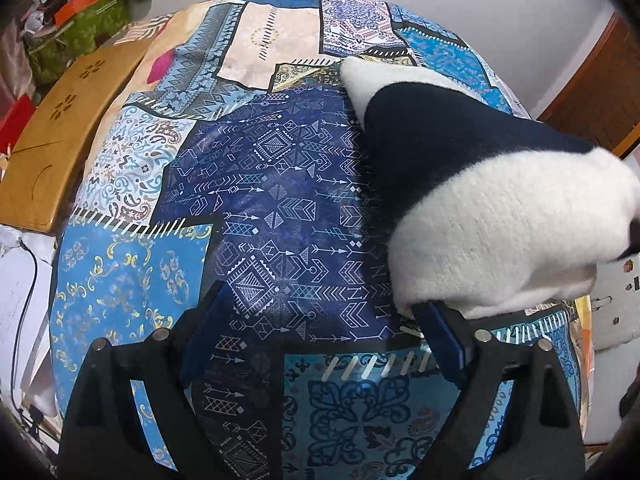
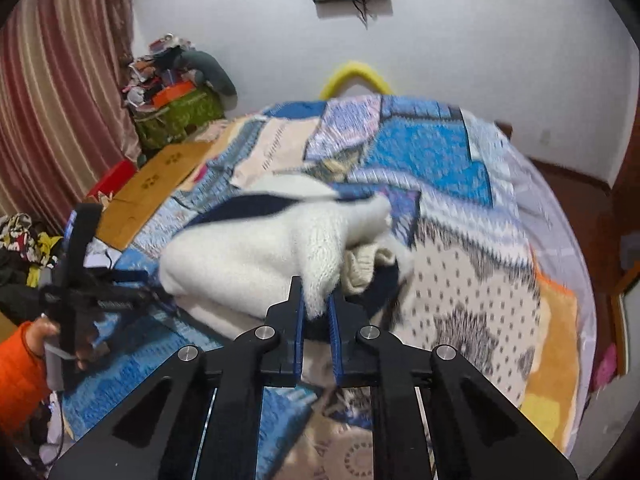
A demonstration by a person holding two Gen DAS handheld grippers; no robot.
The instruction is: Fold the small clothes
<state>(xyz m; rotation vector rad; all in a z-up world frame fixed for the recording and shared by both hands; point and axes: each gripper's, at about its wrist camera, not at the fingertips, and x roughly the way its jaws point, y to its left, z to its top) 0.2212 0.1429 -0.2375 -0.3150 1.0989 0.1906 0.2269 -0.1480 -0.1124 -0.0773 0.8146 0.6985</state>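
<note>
A patchwork bedspread (image 1: 280, 200) covers the bed. Right gripper (image 2: 317, 312) pinches a white-and-navy sweater (image 2: 256, 256); left gripper (image 1: 324, 320), at nine o'clock, fingers spread, empty.

The left gripper (image 1: 322, 312), at the bottom of its own wrist view, was black plastic with triangular cut-outs in its arms, round silver screw heads at the pivots, and blue ribbed pads on its fingers (image 1: 444, 340). The right gripper (image 2: 316, 304), at the bottom centre of its view, had the same build. At the lower left of the right wrist view, an orange sleeve (image 2: 18, 376) covered the person's arm.
</note>
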